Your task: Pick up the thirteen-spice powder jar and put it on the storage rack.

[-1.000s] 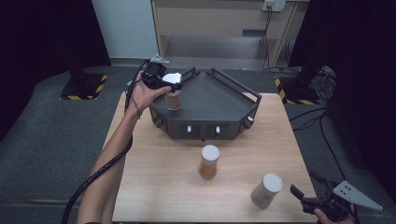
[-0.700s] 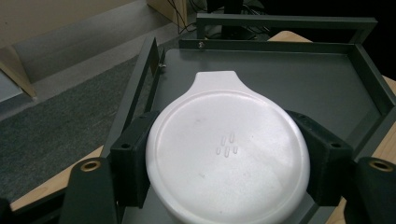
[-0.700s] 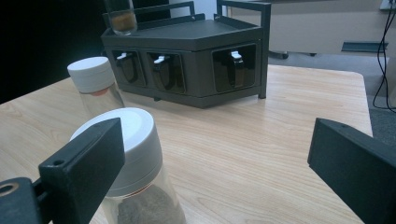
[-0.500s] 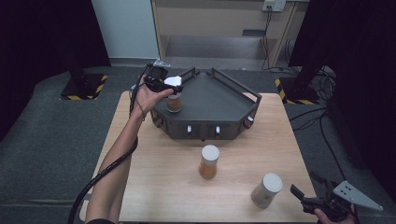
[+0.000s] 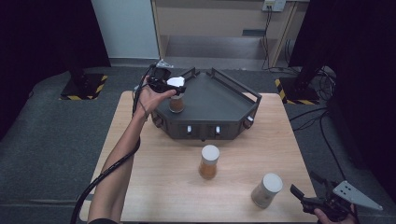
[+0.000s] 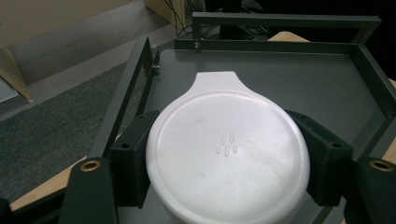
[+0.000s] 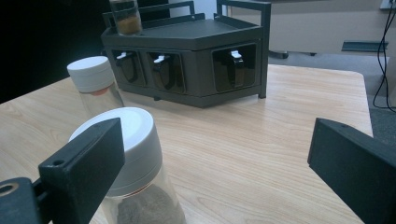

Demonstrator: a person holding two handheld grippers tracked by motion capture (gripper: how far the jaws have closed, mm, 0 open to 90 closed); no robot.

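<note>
Now | spice jar (image 5: pixel 176 95) upright, lid up | left gripper (image 5: pixel 169 87) jaws clamp lid

A: jar lid (image 6: pixel 227 154) is showing plain white, rack (image 5: pixel 219 100) dark grey.
B: table (image 5: pixel 154 186) is showing light wood grain. Middle jar (image 5: pixel 208 162) is looking orange under a white cap, the near one (image 5: pixel 265 190) grey-brown. Floor markers (image 5: pixel 85 87) are showing yellow-black stripes.

Left gripper (image 5: pixel 173 87) jaws clamped — right gripper (image 5: pixel 306 199) jaws wide apart.
</note>
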